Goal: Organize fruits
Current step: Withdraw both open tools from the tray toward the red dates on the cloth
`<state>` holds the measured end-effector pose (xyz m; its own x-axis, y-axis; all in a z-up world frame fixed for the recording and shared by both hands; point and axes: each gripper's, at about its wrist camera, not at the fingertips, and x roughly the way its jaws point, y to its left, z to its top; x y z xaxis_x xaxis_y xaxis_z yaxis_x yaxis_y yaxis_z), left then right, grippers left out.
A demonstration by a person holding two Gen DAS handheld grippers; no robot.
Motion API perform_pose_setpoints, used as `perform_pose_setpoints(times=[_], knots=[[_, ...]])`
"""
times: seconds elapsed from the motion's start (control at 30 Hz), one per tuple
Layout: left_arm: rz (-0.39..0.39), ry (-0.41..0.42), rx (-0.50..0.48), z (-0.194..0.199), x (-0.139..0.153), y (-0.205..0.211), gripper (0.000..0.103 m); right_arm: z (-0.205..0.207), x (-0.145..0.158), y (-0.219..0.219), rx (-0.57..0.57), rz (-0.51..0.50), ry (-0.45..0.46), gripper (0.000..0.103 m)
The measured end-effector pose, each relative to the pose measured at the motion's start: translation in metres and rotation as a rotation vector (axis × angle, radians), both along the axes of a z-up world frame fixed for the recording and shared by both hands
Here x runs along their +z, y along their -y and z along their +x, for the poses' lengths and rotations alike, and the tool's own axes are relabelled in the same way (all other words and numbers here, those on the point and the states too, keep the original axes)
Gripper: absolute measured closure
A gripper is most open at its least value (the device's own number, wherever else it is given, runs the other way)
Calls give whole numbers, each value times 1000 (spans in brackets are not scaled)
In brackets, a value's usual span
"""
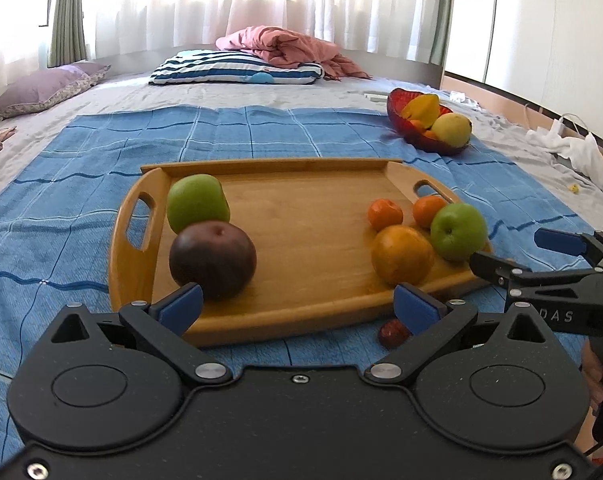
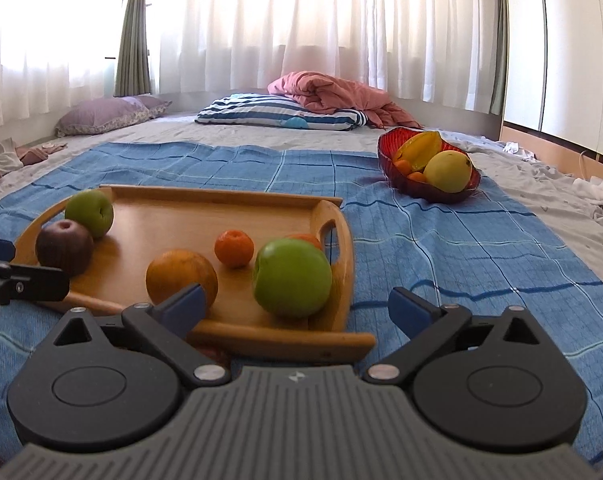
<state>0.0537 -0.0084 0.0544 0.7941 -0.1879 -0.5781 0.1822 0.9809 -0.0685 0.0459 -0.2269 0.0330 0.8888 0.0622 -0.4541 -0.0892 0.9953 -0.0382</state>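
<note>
A wooden tray [image 1: 309, 208] [image 2: 173, 216] lies on a blue checked cloth. At its left end sit a green apple [image 1: 197, 202] [image 2: 89, 208] and a dark purple fruit [image 1: 212, 260] [image 2: 64, 247]. Toward its right end are a large orange [image 1: 401, 254] [image 2: 181, 276], two small tangerines [image 1: 384, 214] [image 2: 234, 248] and a second green apple [image 1: 457, 230] [image 2: 292, 278]. My left gripper [image 1: 297, 306] hangs open over the tray's near edge. My right gripper [image 2: 295, 308] stands open just short of the right green apple, holding nothing. A small red fruit [image 1: 391, 334] lies on the cloth beside the tray.
A red glass bowl [image 1: 397, 118] [image 2: 389, 168] with a starfruit, a yellow fruit and small oranges stands at the back right of the blue cloth [image 1: 81, 184] [image 2: 481, 248]. Pillows and a pink blanket [image 1: 285, 48] lie farther back on the bed.
</note>
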Motion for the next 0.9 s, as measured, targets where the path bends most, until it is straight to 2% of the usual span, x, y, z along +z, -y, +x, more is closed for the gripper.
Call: perform_pose_setpoints(times=[0.17,0.33,0.63,0.7,0.73,0.8,0.9], knots=[[14,16,-28,-9,-6,4,1,-15,-8,-1,9,0,13,0],[19,-5,-45,-11,-13,9,2,-25,-15,-3,12,-23,21,0],[4,-53,-87,-8,-22,21,38,-31,-26,-4,39,7,-23,4],[-16,-69,-97,-5,-24,23,51,-32,-29,-6,46,5,-31,7],[-29,-79,-101,-4,-24,24,53,-32,-30,-8,52,5,-37,13],[-49,-98,-112,-1,-26,26,67,-34,-33,-11,58,10,-48,20],[-61,-112,-129,1,-27,32,79,-34,-38,-14,65,10,-56,27]])
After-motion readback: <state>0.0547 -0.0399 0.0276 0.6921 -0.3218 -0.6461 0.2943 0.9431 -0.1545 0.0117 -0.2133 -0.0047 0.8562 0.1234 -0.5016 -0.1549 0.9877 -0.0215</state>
